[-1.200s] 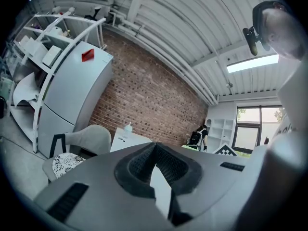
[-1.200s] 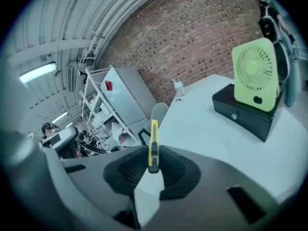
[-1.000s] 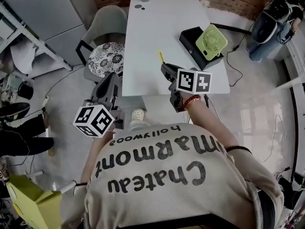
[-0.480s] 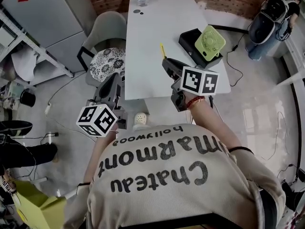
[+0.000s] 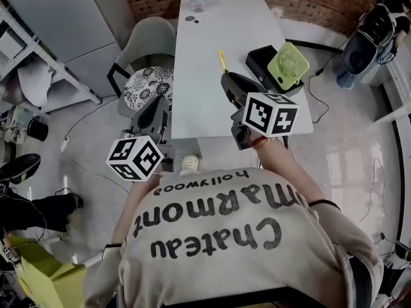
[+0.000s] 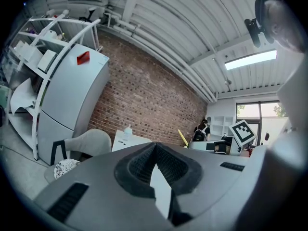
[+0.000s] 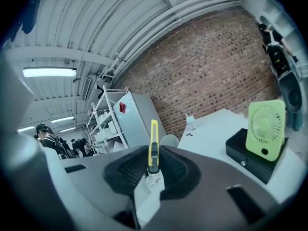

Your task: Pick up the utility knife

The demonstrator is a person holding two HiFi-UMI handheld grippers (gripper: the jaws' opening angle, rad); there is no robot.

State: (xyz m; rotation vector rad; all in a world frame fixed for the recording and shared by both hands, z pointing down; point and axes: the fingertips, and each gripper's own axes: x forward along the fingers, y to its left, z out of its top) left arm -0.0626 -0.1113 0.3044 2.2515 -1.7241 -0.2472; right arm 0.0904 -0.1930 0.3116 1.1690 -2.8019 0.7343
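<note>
Plainly the weak point is the grip. The utility knife (image 7: 153, 146) is pinched only at its rear end between the fingers (image 7: 127, 170) of the right gripper (image 7: 153, 170), and most of its yellow body juts out unsupported. A jolt or a quick roll of the wrist could let it pivot in the pads or slide free and fall onto the desk (image 5: 205, 50) below. I cannot tell from these views whether the blade is out, so a drop may be more than a nuisance.

Its long axis runs along the line the gripper points. In the head view the tip aims at about 12 o'clock, and the knife is held in the air over the desk's near half. A green fan (image 5: 288, 65) on a black box (image 5: 260, 58) stands at 3 o'clock, near enough to clip. The left gripper (image 5: 157, 101) sits at 7 o'clock, fingers (image 6: 137, 165) pressed together on nothing.
</note>
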